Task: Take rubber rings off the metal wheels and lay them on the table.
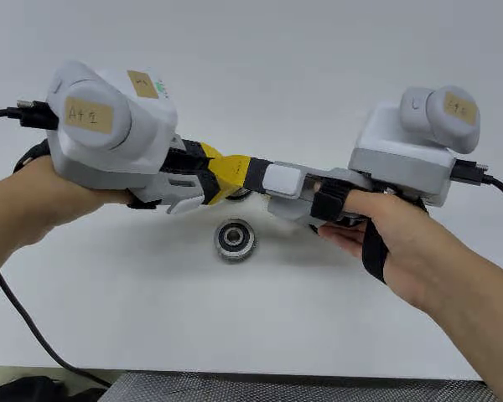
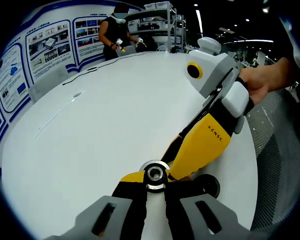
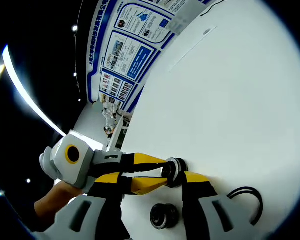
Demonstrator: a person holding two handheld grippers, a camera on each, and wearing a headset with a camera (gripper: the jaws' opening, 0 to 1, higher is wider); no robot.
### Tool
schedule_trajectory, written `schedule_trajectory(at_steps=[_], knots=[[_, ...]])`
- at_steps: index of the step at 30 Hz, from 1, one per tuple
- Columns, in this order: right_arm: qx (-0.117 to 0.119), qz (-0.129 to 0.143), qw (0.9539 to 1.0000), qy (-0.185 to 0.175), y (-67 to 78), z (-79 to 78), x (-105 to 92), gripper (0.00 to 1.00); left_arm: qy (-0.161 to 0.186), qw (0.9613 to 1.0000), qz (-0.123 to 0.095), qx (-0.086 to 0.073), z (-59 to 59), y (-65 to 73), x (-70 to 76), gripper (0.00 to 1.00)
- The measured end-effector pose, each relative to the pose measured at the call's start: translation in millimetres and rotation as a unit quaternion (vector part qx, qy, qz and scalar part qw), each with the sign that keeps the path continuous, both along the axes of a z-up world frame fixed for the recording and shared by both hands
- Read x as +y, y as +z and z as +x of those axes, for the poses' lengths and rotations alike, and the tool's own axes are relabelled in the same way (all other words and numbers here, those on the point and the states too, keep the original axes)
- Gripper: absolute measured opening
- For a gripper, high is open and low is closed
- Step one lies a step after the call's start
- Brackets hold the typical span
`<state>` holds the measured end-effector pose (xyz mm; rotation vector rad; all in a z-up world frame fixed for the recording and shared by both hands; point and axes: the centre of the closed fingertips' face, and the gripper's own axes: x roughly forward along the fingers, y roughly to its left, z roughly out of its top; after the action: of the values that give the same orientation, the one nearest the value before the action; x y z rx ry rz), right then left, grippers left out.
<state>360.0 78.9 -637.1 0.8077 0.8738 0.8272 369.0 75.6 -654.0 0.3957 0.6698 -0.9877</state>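
Observation:
Above the white table (image 1: 109, 285) both grippers meet on one small metal wheel (image 2: 155, 175) with a dark rim. My left gripper (image 2: 155, 187) is shut on it from below. My right gripper (image 3: 177, 179) is shut across the same wheel (image 3: 174, 171), its yellow jaws on either side. In the head view the left gripper (image 1: 226, 177) and right gripper (image 1: 256, 176) touch tip to tip. A second wheel (image 1: 235, 239) lies flat on the table just below them. A loose black rubber ring (image 3: 245, 199) lies on the table beside my right jaw.
A black cable (image 1: 25, 322) runs down the left of the table. The table's front edge (image 1: 277, 378) is close to me. A person (image 2: 115, 30) stands at the far end of the long table.

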Motion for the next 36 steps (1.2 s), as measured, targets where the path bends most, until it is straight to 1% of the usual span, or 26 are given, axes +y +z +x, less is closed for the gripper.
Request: schedule_trajectory(at_steps=[11, 14, 17, 20, 23, 26, 27, 30, 34, 36], knots=[[0.000, 0.000, 1.0000, -0.008, 0.6, 0.6, -2.2, 0.45, 0.002, 1.0000, -0.002, 0.000, 0.4, 0.3, 0.3, 0.12], [-0.002, -0.002, 0.9999, -0.011, -0.1, 1.6, -3.6, 0.43, 0.002, 1.0000, -0.001, 0.000, 0.5, 0.4, 0.4, 0.12], [0.002, -0.003, 0.9999, -0.014, -3.3, 3.1, -5.8, 0.38, 0.001, 1.0000, -0.001, 0.000, 0.6, 0.6, 0.4, 0.12], [0.011, -0.005, 0.9998, -0.018, -8.3, 5.4, -8.4, 0.32, 0.002, 1.0000, -0.001, 0.000, 0.8, 0.7, 0.4, 0.12], [0.016, -0.010, 0.9996, -0.022, -11.9, 6.3, -11.0, 0.25, 0.002, 1.0000, -0.001, 0.000, 0.8, 0.8, 0.3, 0.12], [0.021, -0.017, 0.9992, -0.029, -17.0, 7.9, -14.8, 0.16, 0.002, 1.0000, -0.001, 0.000, 0.7, 0.8, 0.2, 0.12], [0.023, -0.018, 0.9990, -0.033, -18.0, 8.6, -16.5, 0.12, 0.002, 1.0000, -0.001, 0.000, 0.7, 0.9, 0.1, 0.12], [0.028, -0.020, 0.9989, -0.032, -19.8, 8.1, -16.6, 0.08, 0.002, 1.0000, -0.001, 0.000, 0.6, 0.9, 0.0, 0.12], [0.027, -0.023, 0.9989, -0.031, -20.5, 8.1, -17.1, 0.06, 0.002, 1.0000, -0.001, 0.000, 0.5, 0.9, -0.1, 0.12], [0.028, -0.029, 0.9987, -0.033, -22.4, 7.9, -18.3, 0.04, 0.002, 1.0000, -0.001, 0.000, 0.4, 0.9, -0.2, 0.12]])
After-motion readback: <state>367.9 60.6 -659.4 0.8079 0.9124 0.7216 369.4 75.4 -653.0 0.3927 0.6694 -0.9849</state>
